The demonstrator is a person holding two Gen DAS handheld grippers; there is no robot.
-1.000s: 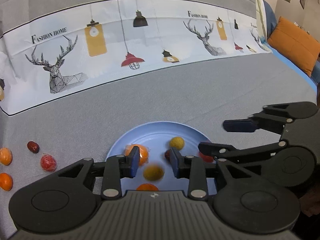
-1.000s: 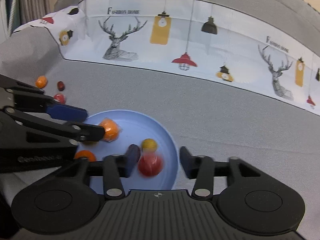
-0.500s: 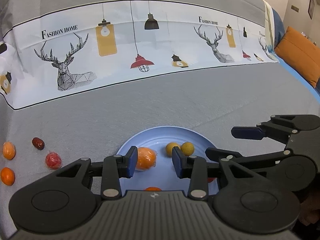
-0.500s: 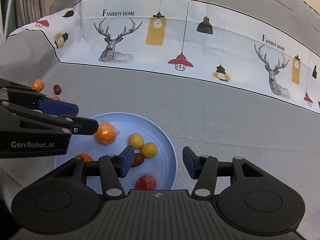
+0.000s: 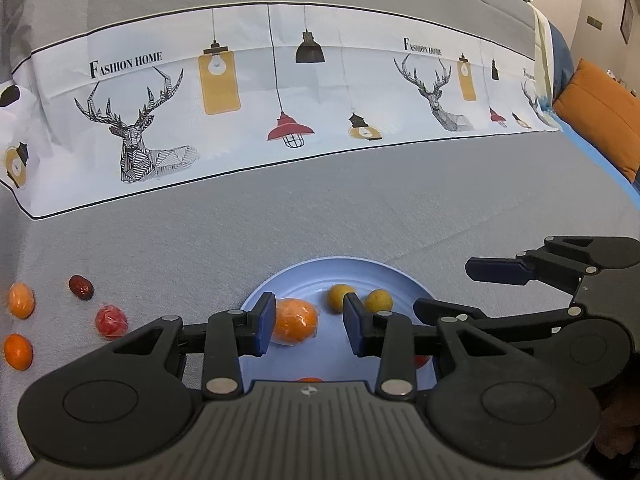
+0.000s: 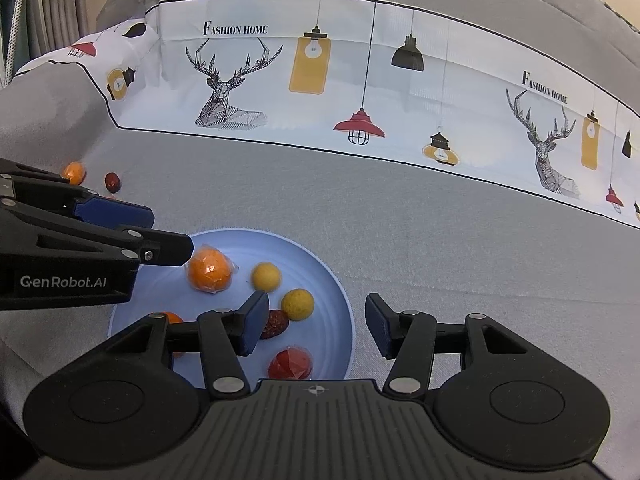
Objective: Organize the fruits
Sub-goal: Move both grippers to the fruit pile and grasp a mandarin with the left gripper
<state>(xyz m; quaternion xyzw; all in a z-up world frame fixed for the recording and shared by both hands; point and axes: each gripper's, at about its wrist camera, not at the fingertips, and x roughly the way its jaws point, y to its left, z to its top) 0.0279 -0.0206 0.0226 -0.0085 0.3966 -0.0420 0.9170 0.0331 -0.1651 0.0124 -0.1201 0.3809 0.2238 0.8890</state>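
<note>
Fruit sits in two groups from my left wrist view: some on the blue plate, the rest loose on the grey bed cover off to the left. My left gripper hangs over the plate, jaws part open with nothing between the pads; the wrapped orange lies below and beyond them, on the plate, not gripped. Two yellow balls rest side by side further back. Out on the cover I count two small oranges, a dark date and a wrapped red fruit, well apart from the plate, so I judge those are what remains to collect.

From my right wrist view, the right gripper hovers over the plate's right edge, jaws moderately open and empty. A red fruit and a date lie just under it, near the rim, which I read as freshly dropped cargo. The left gripper reaches in from the left, its tip just beside the orange.
</note>
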